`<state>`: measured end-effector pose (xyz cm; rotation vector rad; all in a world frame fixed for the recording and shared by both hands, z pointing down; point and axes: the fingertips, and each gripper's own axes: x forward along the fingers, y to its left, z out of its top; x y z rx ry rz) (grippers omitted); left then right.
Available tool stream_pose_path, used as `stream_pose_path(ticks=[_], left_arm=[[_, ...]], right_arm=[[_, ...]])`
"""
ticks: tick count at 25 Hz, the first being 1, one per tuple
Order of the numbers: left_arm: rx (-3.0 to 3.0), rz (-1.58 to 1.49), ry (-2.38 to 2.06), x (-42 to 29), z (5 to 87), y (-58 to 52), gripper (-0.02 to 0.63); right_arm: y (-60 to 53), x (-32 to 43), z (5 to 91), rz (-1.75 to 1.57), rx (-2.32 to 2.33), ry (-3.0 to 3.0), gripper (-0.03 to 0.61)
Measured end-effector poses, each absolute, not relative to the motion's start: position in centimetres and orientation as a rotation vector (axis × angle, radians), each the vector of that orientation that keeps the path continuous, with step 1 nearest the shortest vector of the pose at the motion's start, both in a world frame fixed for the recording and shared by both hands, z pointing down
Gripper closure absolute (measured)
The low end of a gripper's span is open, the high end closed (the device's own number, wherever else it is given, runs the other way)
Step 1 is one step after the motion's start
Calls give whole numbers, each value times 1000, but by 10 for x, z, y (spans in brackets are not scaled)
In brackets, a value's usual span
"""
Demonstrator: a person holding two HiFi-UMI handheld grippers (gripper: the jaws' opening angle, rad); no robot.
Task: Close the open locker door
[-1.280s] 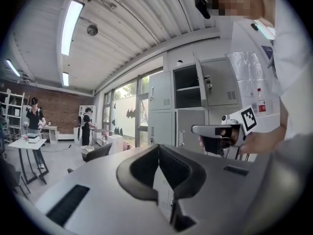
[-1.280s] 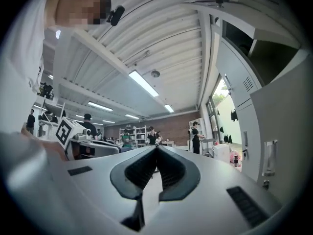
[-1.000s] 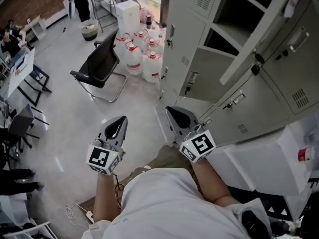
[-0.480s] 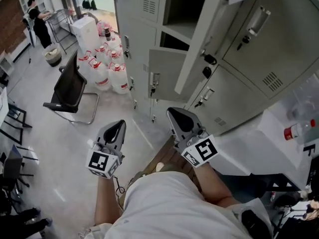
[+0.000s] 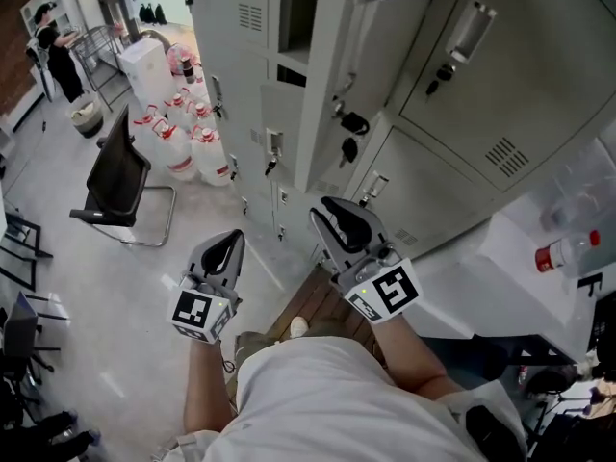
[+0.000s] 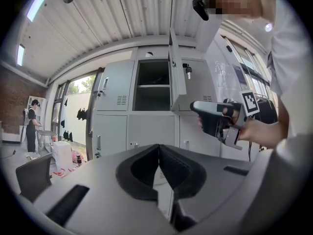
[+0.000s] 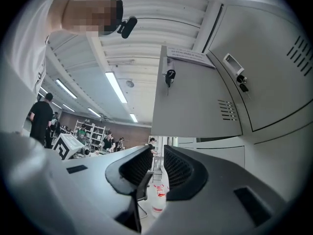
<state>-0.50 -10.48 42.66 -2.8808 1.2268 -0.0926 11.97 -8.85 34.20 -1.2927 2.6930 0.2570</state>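
The grey locker bank (image 5: 481, 94) has one upper door (image 5: 332, 75) swung out towards me, with its dark compartment (image 5: 298, 12) bare beside it. In the left gripper view the door (image 6: 176, 67) shows edge-on, to the right of the open compartment (image 6: 152, 84). From the right gripper view the door (image 7: 195, 97) hangs just above, a key (image 7: 169, 76) in its lock. My right gripper (image 5: 335, 215) is below the door's lower edge, apart from it; its jaws (image 7: 157, 153) are opening with nothing between them. My left gripper (image 5: 229, 241) hangs lower left, jaws (image 6: 158, 150) shut and empty.
A black chair (image 5: 115, 176) and several water jugs (image 5: 178, 133) stand on the floor left of the lockers. A person (image 5: 58, 51) stands far back left. At right is a white table (image 5: 520, 268) with a red-capped bottle (image 5: 563, 253).
The head view has swung closer to the lockers, so the open door is now right above the right gripper. The right gripper's jaws have parted. The left gripper stays shut.
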Motion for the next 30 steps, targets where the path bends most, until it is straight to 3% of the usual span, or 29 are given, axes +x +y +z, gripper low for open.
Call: stream_pose_path(ticks=[13,30], left_arm=[[-2937,-108,1079,-10,422,-122,611],[-3007,-146,941,-60,445,-138,611]], right_arm=[[-98,104,310,316,-1370,2600,391],[-134,87,311,322,-1620,2442,433]])
